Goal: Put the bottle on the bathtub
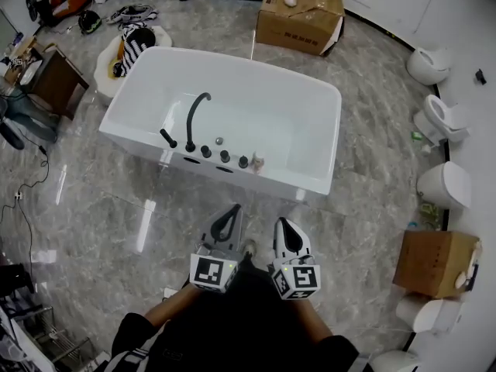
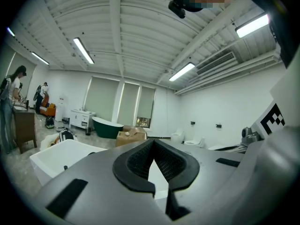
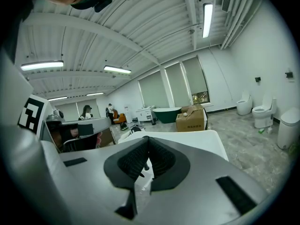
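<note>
In the head view a white bathtub stands on the grey stone floor in the middle of the upper half of the frame. On its near rim there is a black curved faucet, and to the right of it a row of black knobs. The bottle, small and of light colour, stands upright on this same rim, just beside the last knob at the right end of the row. Nothing touches it.

Both tongs are in the lower middle of the frame, over the floor in front of the bathtub and well apart from the bottle. The left tongs are closed, the tips of the jaws meet, and the left gripper view shows nothing between them. The right tongs are closed as well and hold nothing; in the right gripper view the pads come together at the tip, and the white bathtub lies behind them.

A brown cardboard box is behind the bathtub at the top of the frame. Some white toilets stand along the right edge. In the left gripper view a dark green tub is far in the room.
</note>
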### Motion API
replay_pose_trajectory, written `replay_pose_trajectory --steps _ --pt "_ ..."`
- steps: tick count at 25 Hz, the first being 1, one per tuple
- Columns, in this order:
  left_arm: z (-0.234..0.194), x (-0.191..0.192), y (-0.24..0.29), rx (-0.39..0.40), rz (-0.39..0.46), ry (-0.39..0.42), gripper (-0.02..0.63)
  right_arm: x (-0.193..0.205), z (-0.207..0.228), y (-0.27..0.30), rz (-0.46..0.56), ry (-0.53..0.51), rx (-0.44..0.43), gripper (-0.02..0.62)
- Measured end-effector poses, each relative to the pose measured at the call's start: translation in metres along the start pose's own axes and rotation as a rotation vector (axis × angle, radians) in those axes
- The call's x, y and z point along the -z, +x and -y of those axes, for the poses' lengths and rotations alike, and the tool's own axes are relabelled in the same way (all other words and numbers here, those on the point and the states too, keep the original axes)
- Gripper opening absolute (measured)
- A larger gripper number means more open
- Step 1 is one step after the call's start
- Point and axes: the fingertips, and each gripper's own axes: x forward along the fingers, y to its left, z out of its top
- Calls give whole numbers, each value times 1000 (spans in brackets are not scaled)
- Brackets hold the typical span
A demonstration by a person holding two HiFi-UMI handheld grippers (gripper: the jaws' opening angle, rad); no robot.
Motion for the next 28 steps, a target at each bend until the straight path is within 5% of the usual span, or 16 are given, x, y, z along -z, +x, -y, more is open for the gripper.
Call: replay_pose_trajectory --steps 28 --pt "-15 -1 -11 25 26 -13 15 5 -21 9 -10 -6 12 9"
